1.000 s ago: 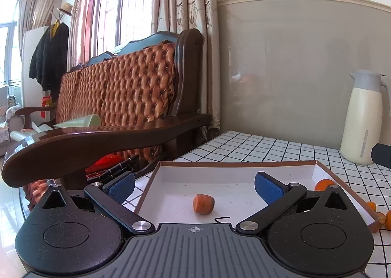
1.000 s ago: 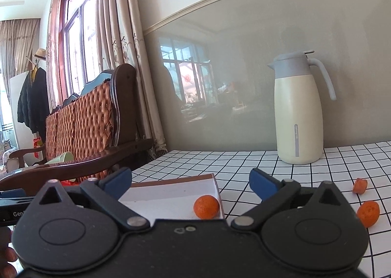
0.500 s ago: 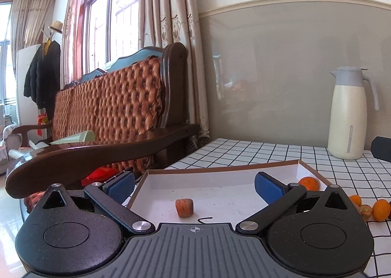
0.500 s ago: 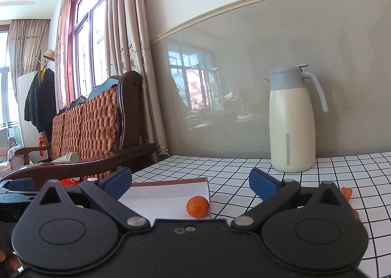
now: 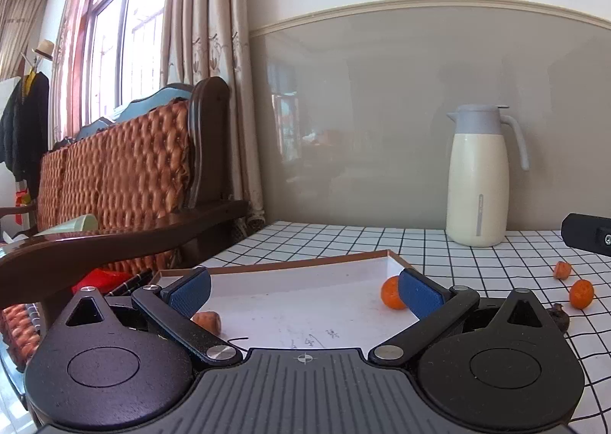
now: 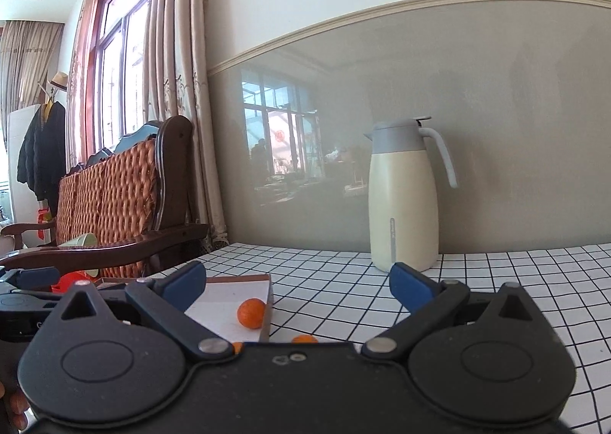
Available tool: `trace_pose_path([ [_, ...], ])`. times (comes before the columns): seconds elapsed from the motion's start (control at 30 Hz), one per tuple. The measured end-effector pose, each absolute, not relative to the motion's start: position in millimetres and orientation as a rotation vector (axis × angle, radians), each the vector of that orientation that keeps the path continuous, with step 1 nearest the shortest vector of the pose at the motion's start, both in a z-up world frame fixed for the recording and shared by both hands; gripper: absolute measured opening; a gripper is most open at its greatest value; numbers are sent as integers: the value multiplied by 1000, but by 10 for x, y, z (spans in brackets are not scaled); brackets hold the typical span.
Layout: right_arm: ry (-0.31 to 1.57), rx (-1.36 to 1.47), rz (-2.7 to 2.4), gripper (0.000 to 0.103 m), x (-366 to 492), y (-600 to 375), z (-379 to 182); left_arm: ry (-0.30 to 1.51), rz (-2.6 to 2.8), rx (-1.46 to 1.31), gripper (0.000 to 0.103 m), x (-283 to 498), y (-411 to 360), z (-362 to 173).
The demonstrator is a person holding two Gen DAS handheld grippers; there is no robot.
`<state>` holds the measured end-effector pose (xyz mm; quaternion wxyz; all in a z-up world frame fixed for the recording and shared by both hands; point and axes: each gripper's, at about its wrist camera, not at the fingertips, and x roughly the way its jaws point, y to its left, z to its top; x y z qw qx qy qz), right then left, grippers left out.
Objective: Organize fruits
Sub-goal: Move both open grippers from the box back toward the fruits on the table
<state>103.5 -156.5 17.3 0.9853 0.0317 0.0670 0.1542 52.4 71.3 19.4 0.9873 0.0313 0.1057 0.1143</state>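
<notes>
A shallow white box with brown rim (image 5: pixel 290 267) lies on the checked table; it also shows in the right wrist view (image 6: pixel 244 277). Inside it lie a small orange fruit (image 5: pixel 391 292) at the right and a brownish-orange fruit (image 5: pixel 208 320) at the near left. The orange one also shows in the right wrist view (image 6: pixel 251 313). More small fruits lie on the table to the right: an orange one (image 5: pixel 581 293), a reddish one (image 5: pixel 562 270) and a dark one (image 5: pixel 558 313). My left gripper (image 5: pixel 303 291) is open and empty over the box. My right gripper (image 6: pixel 298 283) is open and empty, right of the box.
A cream thermos jug (image 5: pixel 477 178) stands at the back by the grey wall; it also shows in the right wrist view (image 6: pixel 404 197). A wooden bench with a tufted back (image 5: pixel 126 182) stands left of the table. An orange fruit (image 6: pixel 304 338) lies just below my right gripper.
Both views have swung to the right and pulled back. The box and its fruits have shifted left in the left wrist view. Both grippers stay open.
</notes>
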Motion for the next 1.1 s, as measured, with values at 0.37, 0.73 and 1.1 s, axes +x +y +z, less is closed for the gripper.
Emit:
trace_pose_path([
  [0.37, 169, 58, 191, 97, 982, -1906, 106, 226, 107, 99, 103, 566, 273, 139],
  [0.73, 208, 62, 100, 96, 948, -2170, 45, 264, -3, 132, 103, 637, -135, 56],
  [1.1, 244, 81, 12, 94, 927, -2476, -12, 326, -99, 125, 103, 760, -498, -71],
])
